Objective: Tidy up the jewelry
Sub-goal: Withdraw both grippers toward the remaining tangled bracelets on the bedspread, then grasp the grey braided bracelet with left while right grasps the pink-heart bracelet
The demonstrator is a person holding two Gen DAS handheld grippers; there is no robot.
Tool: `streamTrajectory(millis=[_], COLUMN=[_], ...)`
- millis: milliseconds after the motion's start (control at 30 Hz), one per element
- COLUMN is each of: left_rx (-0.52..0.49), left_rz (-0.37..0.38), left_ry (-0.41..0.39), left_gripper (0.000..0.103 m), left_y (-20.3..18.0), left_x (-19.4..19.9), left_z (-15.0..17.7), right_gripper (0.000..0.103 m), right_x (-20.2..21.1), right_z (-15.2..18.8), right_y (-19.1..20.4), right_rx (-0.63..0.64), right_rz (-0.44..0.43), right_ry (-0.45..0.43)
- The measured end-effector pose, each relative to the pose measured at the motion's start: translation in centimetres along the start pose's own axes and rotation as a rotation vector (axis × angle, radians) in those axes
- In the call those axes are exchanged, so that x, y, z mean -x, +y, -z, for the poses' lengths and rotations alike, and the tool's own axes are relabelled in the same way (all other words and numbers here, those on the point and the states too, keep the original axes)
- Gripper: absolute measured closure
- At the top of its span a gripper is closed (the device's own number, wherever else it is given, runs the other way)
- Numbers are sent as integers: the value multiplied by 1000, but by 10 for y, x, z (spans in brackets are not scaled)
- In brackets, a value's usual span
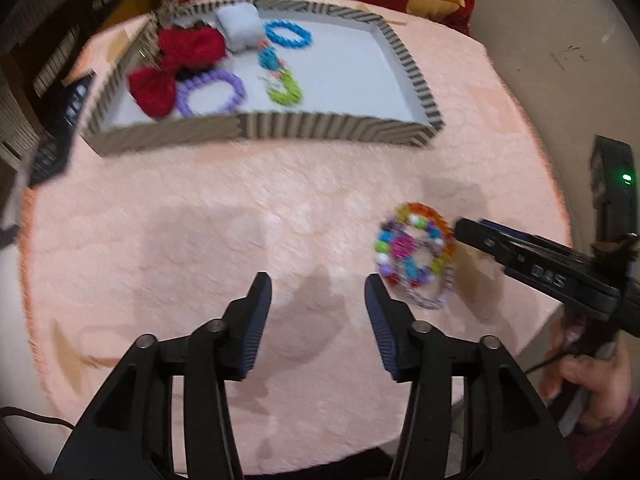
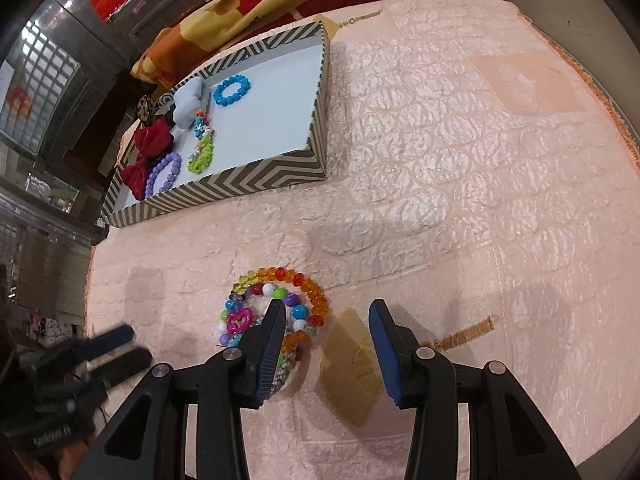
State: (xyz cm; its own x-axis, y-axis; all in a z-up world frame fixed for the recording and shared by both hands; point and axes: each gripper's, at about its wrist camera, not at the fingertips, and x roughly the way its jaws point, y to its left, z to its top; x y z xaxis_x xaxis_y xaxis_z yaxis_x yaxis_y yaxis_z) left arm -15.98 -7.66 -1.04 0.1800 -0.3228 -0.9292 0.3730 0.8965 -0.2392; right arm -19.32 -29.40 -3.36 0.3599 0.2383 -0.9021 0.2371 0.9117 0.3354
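Black right gripper [image 2: 326,312] tilts steeply down, jaws apart, over beaded bracelets [image 2: 276,312].

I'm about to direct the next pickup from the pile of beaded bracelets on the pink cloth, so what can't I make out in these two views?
- Pile of beaded bracelets: right wrist view, the right hand-held gripper covers its lower part; how many are tangled is unclear.
- Same pile: left wrist view, motion blur.
- Jewelry in the zigzag-patterned box: left view blurred, right view small; clasps unreadable.
- Left hand-held gripper: blurred in the right view.
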Motion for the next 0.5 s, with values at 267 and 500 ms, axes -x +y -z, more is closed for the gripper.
streamTrajectory(millis=[267, 500], left_rx=[56, 132], left_rz=[130, 205], left_ry=[100, 129], left_gripper=[50, 50], left_y=[-18, -27], left_x=[-26, -39], left_z=[13, 10], right_gripper=[61, 61], right_x=[1, 2], right_z=[-3, -8], right_y=[-7, -14], right_rx=[-1, -10], right_rz=[-20, -26], right_ry=[10, 13])
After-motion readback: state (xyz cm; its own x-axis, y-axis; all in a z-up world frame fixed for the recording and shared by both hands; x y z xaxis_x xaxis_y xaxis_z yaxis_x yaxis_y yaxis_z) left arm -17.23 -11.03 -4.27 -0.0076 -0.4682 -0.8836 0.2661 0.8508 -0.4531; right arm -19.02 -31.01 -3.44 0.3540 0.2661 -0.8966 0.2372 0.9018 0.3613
